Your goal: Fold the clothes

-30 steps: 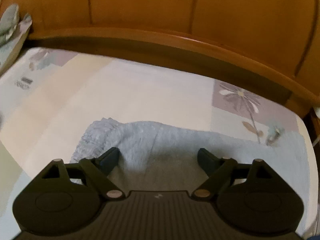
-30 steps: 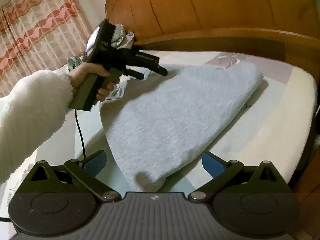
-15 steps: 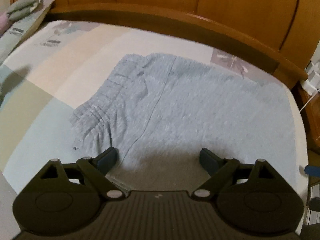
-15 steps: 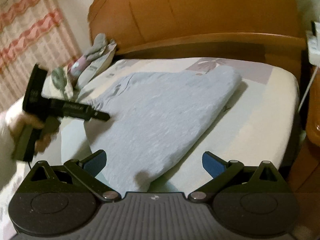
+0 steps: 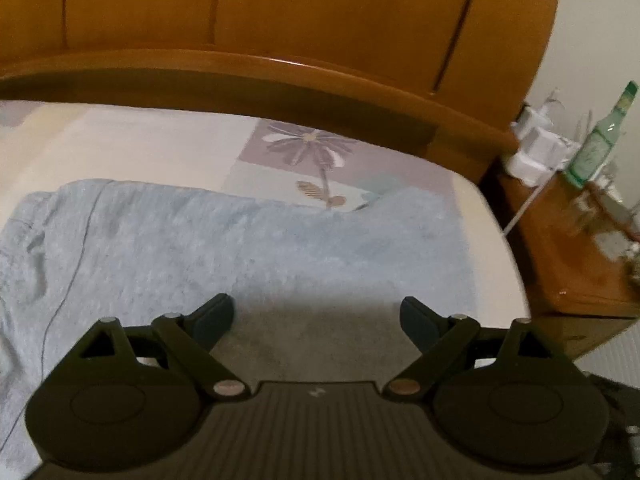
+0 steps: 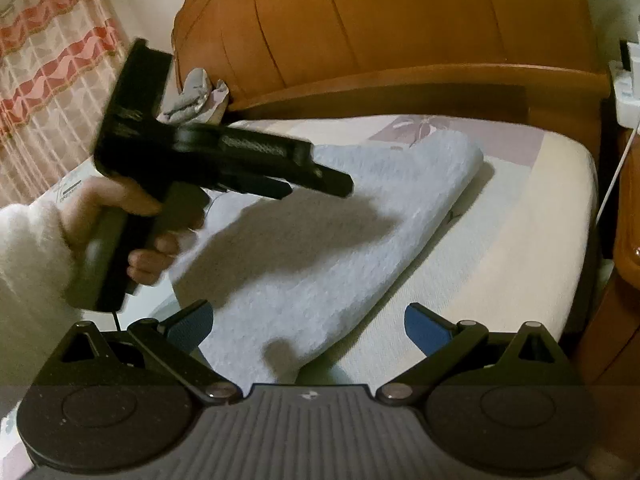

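A bed [image 5: 472,208] with a pale patchwork sheet and a wooden headboard [image 5: 280,20] carried a light blue fleecy garment [image 5: 240,248], which lay spread flat directly beneath and ahead of the left gripper [image 5: 316,316], reaching toward the sheet's flower patch [image 5: 312,148].

Left gripper [image 5: 317,316] and right gripper [image 6: 306,322], jaws wide apart, both empty.

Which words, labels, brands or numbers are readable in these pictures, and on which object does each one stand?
None can be read with certainty.
Label on the green bottle: print too small and blurred.
Marking on the side of the left gripper: blurred.
Dark print on the bed sheet behind the hand: too blurred.
Small pale logo on each gripper's body: a mark, no letters.
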Demonstrator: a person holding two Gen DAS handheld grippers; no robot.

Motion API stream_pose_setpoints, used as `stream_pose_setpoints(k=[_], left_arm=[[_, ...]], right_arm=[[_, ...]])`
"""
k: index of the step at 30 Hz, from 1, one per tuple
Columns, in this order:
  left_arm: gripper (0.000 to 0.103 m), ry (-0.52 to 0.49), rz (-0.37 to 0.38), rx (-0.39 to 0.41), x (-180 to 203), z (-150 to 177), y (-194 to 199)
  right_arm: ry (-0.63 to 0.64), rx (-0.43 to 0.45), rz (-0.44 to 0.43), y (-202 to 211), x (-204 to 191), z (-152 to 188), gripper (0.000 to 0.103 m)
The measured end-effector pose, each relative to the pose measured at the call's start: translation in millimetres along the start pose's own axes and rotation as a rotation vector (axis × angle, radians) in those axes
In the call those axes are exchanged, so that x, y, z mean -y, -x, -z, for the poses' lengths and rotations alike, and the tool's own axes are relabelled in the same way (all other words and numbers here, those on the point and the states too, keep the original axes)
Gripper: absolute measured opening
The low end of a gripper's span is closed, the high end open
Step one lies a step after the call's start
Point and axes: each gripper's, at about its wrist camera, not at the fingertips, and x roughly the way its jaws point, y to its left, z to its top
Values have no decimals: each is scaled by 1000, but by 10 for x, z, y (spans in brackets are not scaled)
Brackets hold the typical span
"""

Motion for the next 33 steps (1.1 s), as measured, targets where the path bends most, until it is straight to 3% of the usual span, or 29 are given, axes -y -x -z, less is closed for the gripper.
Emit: stream_pose_setpoints(k=[4, 12, 15, 21, 25, 33], left_arm=[[91, 37, -36, -14, 22, -54, 170], [96, -76, -241, 119, 244, 247, 1015], [101, -93, -266, 144, 361, 468, 1317], [101, -11, -313, 197, 528, 1046, 1807], [101, -14, -397, 179, 663, 1385, 2025], [101, 45, -438, 163, 892, 1817, 2380]], right_arm=[[-3, -22, 9, -2, -10, -2, 103], [76, -130, 88, -31, -157, -32, 103], [106, -136, 109, 58, -277, -56, 103], [98, -158, 106, 326, -527, 11, 103], [137, -174, 144, 555, -748, 126, 103], [167, -213, 236, 891, -1013, 444, 103]])
